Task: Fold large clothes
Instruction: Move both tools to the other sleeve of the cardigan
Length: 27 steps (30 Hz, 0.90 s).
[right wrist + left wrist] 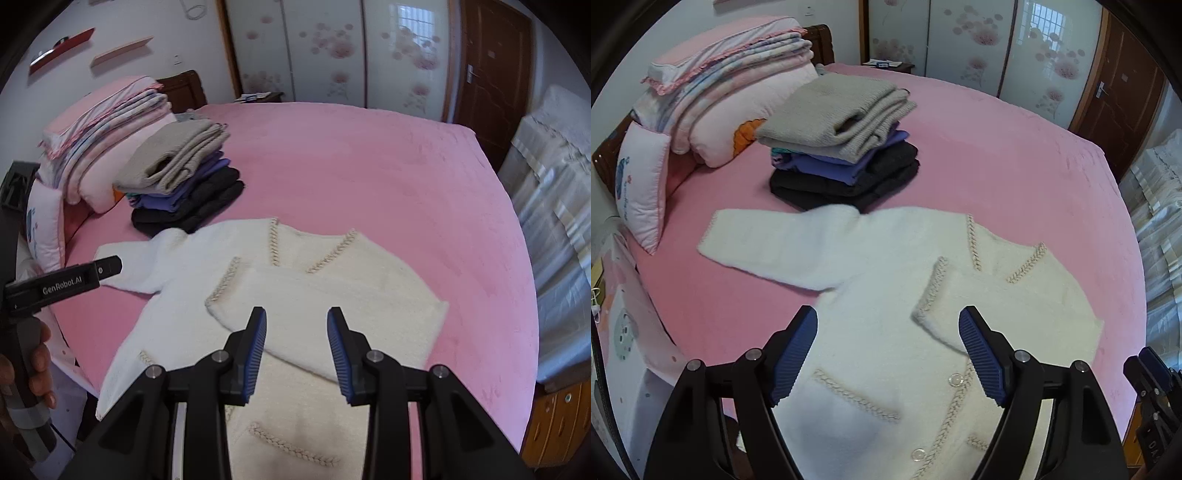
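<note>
A white knit cardigan (871, 295) with beige braided trim lies flat on the pink bed (997, 155). Its right sleeve (945, 306) is folded across the chest; its left sleeve (768, 243) stretches out to the left. My left gripper (888, 332) is open and empty above the cardigan's lower front. In the right wrist view the cardigan (332, 280) lies below my right gripper (296, 325), which is open and empty over the folded sleeve (314, 295). The left gripper's body (62, 284) shows at the left, held in a hand.
A stack of folded clothes (842, 147), grey on top, purple and black below, sits behind the cardigan. Folded pink quilts (731, 85) and a pillow (642, 192) are at the bed's head. A wardrobe (997, 48) and door stand behind. A covered sofa (554, 221) is at right.
</note>
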Motion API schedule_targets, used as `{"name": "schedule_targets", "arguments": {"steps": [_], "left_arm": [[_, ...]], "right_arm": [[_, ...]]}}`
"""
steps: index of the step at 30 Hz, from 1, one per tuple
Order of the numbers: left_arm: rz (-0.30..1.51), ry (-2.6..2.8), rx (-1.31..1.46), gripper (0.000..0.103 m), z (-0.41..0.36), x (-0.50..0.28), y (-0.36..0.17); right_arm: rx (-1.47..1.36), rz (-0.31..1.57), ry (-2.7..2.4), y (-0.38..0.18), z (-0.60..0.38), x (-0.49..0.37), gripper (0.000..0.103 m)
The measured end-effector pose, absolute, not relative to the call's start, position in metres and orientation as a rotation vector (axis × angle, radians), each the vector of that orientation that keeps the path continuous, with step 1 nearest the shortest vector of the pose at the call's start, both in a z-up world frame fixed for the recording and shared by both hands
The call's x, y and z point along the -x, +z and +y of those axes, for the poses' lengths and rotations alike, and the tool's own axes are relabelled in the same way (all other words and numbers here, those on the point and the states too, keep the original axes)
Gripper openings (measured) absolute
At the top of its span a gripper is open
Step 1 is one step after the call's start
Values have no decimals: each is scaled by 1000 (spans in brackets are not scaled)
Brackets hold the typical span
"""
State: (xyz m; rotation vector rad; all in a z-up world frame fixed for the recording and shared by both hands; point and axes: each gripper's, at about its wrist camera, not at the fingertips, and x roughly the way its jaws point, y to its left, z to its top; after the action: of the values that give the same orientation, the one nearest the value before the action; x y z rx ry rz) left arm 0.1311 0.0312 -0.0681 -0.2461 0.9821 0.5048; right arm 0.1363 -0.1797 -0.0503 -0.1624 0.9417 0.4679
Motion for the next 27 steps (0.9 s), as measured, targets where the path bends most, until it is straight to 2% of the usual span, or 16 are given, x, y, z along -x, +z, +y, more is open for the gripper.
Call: {"name": "schedule_targets", "arguments": {"steps": [5,16,22,27], "left_arm": [[924,544,266,91,70,-105,-48],[952,455,331,91,217,-87,-75],[925,488,229,91,292,-85,-96],[979,475,341,91,356,-84,-123]], "right_arm": [[262,925,534,-46,-139,-117,34],[209,916,453,-40,-30,-108,34],[138,841,497,-44,62,-109,34],[180,835,546,-62,140,-114,34]]}}
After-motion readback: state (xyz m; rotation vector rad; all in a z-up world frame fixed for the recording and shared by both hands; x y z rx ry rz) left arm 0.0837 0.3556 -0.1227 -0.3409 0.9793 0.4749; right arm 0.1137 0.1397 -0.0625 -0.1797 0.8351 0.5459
